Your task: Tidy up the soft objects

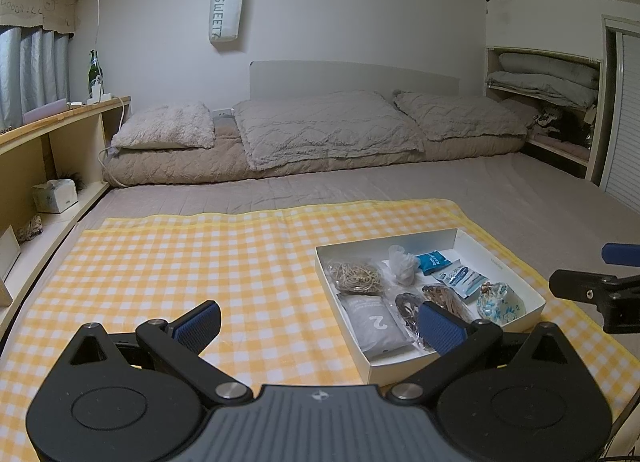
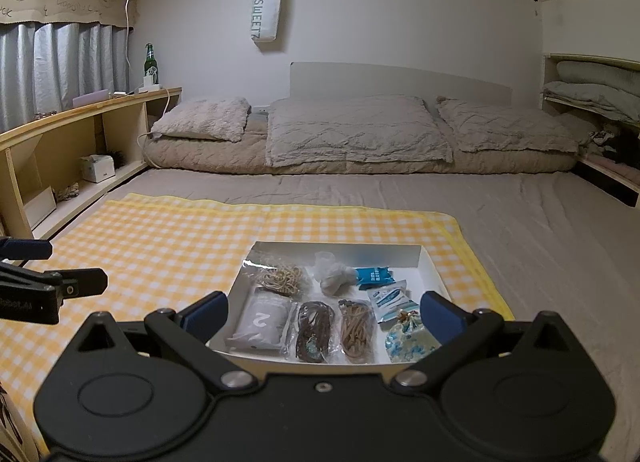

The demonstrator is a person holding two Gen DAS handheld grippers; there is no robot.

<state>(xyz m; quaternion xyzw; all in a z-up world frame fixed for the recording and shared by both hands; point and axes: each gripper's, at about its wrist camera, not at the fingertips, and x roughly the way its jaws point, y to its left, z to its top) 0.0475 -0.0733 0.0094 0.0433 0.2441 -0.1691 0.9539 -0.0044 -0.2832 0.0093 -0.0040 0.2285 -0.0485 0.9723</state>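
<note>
A shallow white box (image 1: 505, 265) (image 2: 434, 268) sits on a yellow checked cloth (image 1: 200, 258) (image 2: 168, 238) on the bed. It holds soft items: a grey pouch marked 2 (image 1: 378, 324) (image 2: 264, 322), a bag of tan cord (image 1: 356, 276) (image 2: 282, 276), a dark cord bag (image 2: 314, 328), a tan cord bag (image 2: 357, 328), a white crumpled bag (image 1: 404, 264) (image 2: 334, 276), blue packets (image 1: 432, 262) (image 2: 374, 275) and a floral pouch (image 1: 500, 300) (image 2: 406, 336). My left gripper (image 1: 320, 324) is open and empty, left of the box. My right gripper (image 2: 324, 314) is open and empty, just before the box's near edge.
Pillows (image 1: 328, 126) and a folded quilt lie along the far wall. A low wooden shelf (image 1: 60, 126) with a tissue box (image 1: 56, 195) and a green bottle (image 1: 95, 72) runs along the left. A cupboard with bedding (image 1: 548, 78) stands at the right.
</note>
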